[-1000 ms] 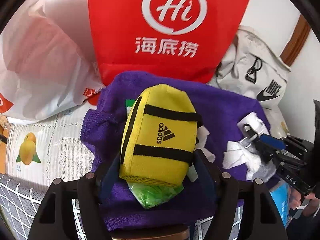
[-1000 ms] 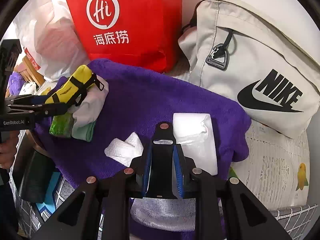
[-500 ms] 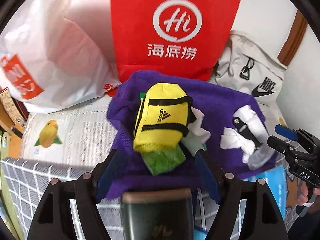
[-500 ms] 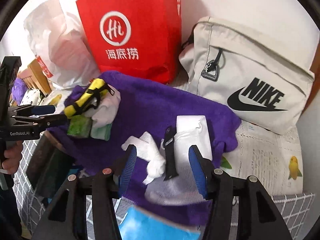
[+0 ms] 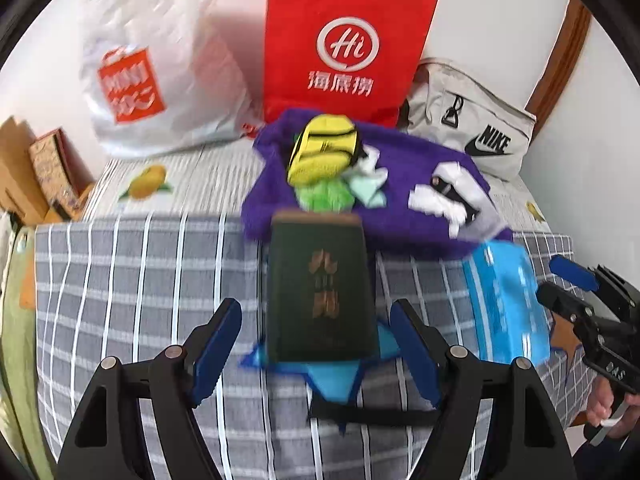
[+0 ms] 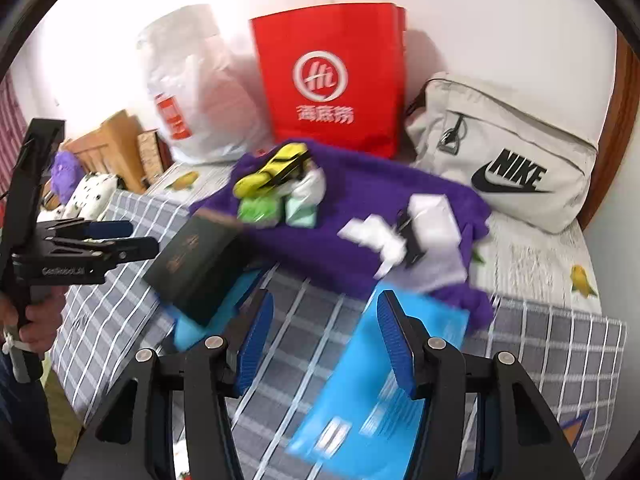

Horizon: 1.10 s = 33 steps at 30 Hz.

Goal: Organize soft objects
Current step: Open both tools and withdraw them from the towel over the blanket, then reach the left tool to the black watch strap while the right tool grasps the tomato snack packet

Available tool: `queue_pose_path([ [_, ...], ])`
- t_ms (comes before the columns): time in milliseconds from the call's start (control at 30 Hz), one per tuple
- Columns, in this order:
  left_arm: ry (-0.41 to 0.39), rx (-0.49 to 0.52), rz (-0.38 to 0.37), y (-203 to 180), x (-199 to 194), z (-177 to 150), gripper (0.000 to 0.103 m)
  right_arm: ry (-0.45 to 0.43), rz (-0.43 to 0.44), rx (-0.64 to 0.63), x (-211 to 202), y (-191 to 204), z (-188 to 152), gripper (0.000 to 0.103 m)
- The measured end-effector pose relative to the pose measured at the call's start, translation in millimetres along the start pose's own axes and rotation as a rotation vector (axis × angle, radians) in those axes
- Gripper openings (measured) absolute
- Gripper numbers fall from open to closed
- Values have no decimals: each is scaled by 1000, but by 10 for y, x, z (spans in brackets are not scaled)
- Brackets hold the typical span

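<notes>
A purple towel point(image 5: 404, 208) point(image 6: 360, 216) lies on the bed. On it sit a yellow Adidas pouch point(image 5: 324, 148) point(image 6: 272, 172), a green packet point(image 5: 324, 196) point(image 6: 258, 208), a mint cloth point(image 5: 370, 190) and white socks with a black clip point(image 5: 448, 196) point(image 6: 404, 232). My left gripper point(image 5: 316, 340) is open and empty, pulled back over a dark green box point(image 5: 320, 288). My right gripper point(image 6: 324, 336) is open and empty above a blue packet point(image 6: 380, 384). Each gripper shows in the other's view, the left point(image 6: 120, 240) and the right point(image 5: 572, 280).
A red Hi paper bag point(image 5: 344, 48) point(image 6: 332, 80), a white plastic bag point(image 5: 156, 68) and a grey Nike bag point(image 5: 472, 128) point(image 6: 504, 160) stand against the wall. A grey checked sheet point(image 5: 140, 280) covers the near bed. Cardboard boxes point(image 5: 36, 172) stand left.
Both grippers pulled back from the towel. The left let go of the yellow pouch earlier; the right opened and left the black clip and socks on the towel.
</notes>
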<state>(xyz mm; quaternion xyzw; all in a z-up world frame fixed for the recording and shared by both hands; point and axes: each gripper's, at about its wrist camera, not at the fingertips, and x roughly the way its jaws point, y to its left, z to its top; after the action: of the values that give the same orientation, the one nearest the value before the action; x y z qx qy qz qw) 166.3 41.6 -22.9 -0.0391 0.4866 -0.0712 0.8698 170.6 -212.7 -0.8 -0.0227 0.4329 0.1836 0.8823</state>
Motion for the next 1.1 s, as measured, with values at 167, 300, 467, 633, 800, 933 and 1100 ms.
queue_pose_path([
  [167,31,-15,18,-4,-4,-442,75,8,19,-14,-213,219,-450,54],
  [300,51,-23,20,-56,62,-710,75,30,29,-27,-307,361,-849,54],
  [467,71,-15,-5,-141,175,-968,75,78,64,-42,-246,495,-1276,54],
  [633,91,-47,-20,-86,284,-1111,75,119,110,-52,-15,633,-1550,54],
  [800,84,-45,-41,-11,261,-1195,75,138,153,-94,188,820,-1664,64],
  [933,52,-22,-54,3,221,-1207,75,124,189,-156,211,978,-1680,74],
  [1100,18,-28,-65,37,253,-1263,75,104,132,-242,254,1138,-1741,79],
])
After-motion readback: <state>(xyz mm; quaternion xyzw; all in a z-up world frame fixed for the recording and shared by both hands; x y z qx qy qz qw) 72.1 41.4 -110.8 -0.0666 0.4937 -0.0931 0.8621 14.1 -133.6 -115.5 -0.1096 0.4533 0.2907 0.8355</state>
